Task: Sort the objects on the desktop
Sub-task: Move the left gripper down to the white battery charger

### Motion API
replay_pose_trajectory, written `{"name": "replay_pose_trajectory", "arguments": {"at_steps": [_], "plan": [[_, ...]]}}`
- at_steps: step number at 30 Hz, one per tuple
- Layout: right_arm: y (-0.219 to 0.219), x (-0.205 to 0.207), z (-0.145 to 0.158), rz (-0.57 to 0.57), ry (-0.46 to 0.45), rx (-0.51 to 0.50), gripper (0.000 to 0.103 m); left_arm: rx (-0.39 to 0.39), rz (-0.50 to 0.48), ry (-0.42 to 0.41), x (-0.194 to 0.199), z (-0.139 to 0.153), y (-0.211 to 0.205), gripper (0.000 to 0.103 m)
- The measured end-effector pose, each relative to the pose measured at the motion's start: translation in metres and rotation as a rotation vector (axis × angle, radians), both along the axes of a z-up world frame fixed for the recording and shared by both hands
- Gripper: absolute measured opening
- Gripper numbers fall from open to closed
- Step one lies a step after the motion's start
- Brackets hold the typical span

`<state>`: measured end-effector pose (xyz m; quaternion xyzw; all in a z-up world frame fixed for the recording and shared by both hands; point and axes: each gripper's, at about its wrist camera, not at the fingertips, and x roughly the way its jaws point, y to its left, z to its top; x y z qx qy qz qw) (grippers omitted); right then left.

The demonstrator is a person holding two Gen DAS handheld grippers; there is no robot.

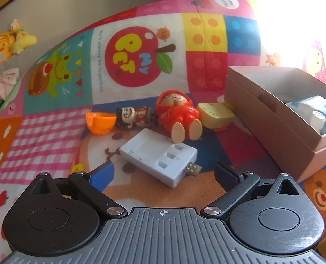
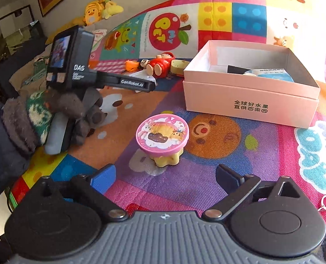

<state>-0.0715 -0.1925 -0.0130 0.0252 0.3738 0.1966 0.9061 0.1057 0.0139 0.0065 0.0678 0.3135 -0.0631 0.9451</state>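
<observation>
My left gripper (image 1: 163, 172) is open and empty, just short of a white battery charger (image 1: 159, 157) with a USB plug. Behind the charger lie a red doll (image 1: 177, 112), a small black-haired figurine (image 1: 136, 117), an orange cup piece (image 1: 100, 121) and a yellow block toy (image 1: 215, 115). My right gripper (image 2: 166, 177) is open and empty, just short of a pink round-topped toy (image 2: 163, 135) on a yellow base. A pink open box (image 2: 250, 94) holds a blue-white carton (image 2: 275, 74); it also shows in the left wrist view (image 1: 272, 121).
Everything lies on a colourful cartoon play mat (image 2: 229, 167). The left hand-held gripper body (image 2: 75, 66) and gloved hand (image 2: 59, 118) show at the left of the right wrist view. Plush toys (image 2: 101, 8) sit beyond the mat.
</observation>
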Motion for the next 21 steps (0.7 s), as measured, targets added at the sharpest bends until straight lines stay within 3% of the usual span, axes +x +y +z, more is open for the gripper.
{"name": "replay_pose_trajectory", "arguments": {"at_steps": [5,10,11,16,21], "plan": [[-0.004,0.006,-0.009,-0.009,0.018,0.022,0.101,0.017,-0.019,0.04,0.029,-0.004,0.001,0.101],[-0.002,0.004,-0.011,-0.004,0.002,0.016,0.103,-0.014,-0.006,0.073,0.04,-0.007,0.004,0.097],[-0.002,0.004,-0.011,-0.004,0.002,0.017,0.103,-0.017,0.0,0.064,0.038,-0.006,0.004,0.093],[-0.002,0.004,-0.011,-0.004,-0.002,0.015,0.103,-0.03,0.027,0.068,0.016,-0.005,0.003,0.093],[0.002,0.003,-0.012,-0.005,-0.011,-0.01,0.103,-0.052,-0.078,0.102,-0.043,-0.001,-0.004,0.093]]}}
